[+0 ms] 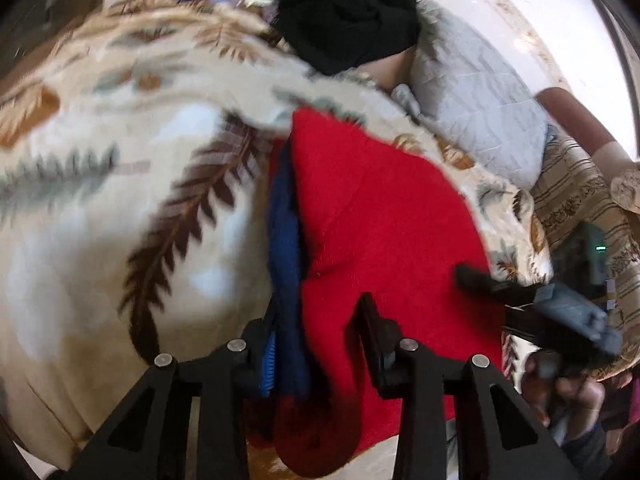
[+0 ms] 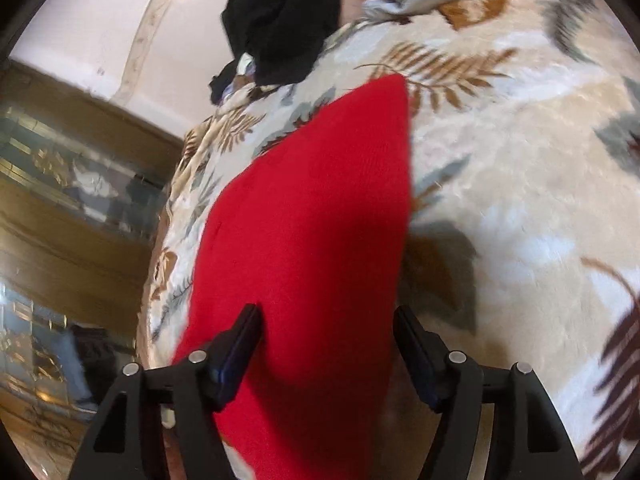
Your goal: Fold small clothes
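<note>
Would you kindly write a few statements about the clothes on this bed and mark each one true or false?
1. The red garment lies on a leaf-patterned blanket. True.
2. The black garment lies on top of the red one. False: it sits apart, further up the bed beside a grey quilted pillow.
3. A blue knitted piece runs along one edge of the red garment. True.
4. The right gripper is over bare blanket, away from any clothing. False: red fabric lies between its open fingers.
5. The blanket is plain white. False: it is cream with brown, tan and grey leaves.
</note>
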Motion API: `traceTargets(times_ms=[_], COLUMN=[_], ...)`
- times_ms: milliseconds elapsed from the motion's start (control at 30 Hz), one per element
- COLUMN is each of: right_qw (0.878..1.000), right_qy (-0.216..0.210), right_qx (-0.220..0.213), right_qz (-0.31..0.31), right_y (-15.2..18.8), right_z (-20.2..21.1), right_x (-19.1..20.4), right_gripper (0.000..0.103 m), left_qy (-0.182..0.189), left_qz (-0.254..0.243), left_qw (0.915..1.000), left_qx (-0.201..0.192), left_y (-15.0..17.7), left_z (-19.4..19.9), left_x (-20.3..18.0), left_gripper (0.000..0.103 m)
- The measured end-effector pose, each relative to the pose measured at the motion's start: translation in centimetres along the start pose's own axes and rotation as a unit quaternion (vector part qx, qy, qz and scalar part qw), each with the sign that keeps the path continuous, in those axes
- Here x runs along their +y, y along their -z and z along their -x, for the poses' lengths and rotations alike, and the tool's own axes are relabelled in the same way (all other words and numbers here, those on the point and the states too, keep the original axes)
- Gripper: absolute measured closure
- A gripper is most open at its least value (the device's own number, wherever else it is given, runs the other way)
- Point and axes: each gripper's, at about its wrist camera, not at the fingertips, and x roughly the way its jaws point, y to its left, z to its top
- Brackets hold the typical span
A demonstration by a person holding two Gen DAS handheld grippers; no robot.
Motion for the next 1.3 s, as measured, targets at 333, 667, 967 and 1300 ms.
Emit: traceTargets(times_ms=[333, 667, 967, 1300], right_qw=[1.0, 0.999, 0.999, 0.992], right_qy=[-0.02, 0.017, -0.028, 0.02], right_qx=[0.022, 0.032, 0.043, -0.056], right_qz=[0.006, 0.001, -0.01, 0.111], right_y=[-1.5, -1.0, -1.8, -6.6], right_z=[-2.2, 0.8, -1.0, 9.1], right_x=[-0.1, -1.4, -2.4, 1.3], right_gripper=[0.046, 0.038, 0.044, 0.059], left_qy=[0.039, 0.037, 0.056, 0.113], left_qz=[-0.015, -0.014, -0.017, -0.077], left_qw=[0.9976, 0.9978, 0.9958, 0.9903], left_qx=[0.055, 0.053, 0.069, -0.023], left_y=[-2.3, -1.2, -2.4, -7.2], left_z=[-5.1, -5.3, -6.5, -4.5], left_x=[-0.3, -1.6, -0.9, -8.8], left_gripper=[0.057, 0.038, 0.042, 0.069])
